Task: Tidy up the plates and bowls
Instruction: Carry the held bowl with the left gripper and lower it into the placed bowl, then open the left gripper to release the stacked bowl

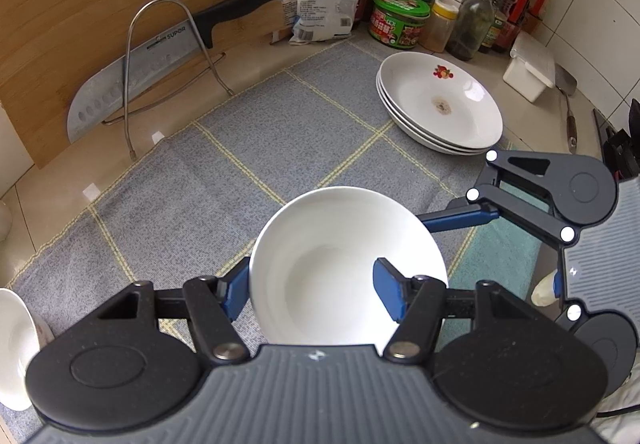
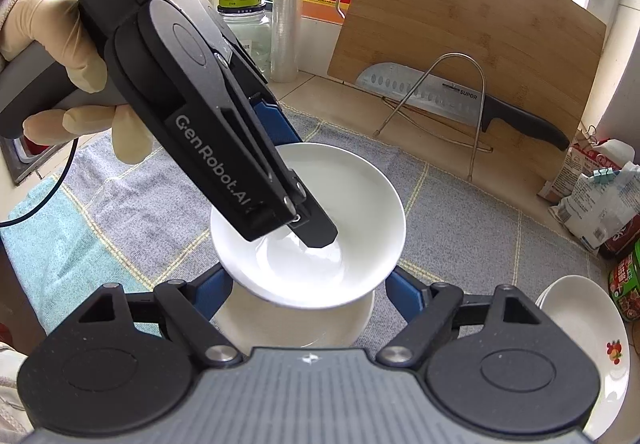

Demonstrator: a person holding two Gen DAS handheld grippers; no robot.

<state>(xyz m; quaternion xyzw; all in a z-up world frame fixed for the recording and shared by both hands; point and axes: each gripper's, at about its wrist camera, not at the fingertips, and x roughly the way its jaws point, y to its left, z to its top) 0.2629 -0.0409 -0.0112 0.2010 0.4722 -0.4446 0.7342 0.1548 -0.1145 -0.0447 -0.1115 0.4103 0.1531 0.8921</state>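
My left jaws (image 1: 310,294) pinch the white bowl's (image 1: 344,264) rim, one pad inside, held above the grey mat (image 1: 240,147). Right jaws (image 2: 306,294) straddle another bowl (image 2: 296,320) beneath; grip unclear. Glazed ceramic: stiff, slick, chippable, so hold the rim.

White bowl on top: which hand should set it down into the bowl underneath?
Left, most likely. The left gripper pinches the top bowl by its rim, one finger inside and one outside. The right gripper only has its fingers either side of the lower bowl, beneath it.
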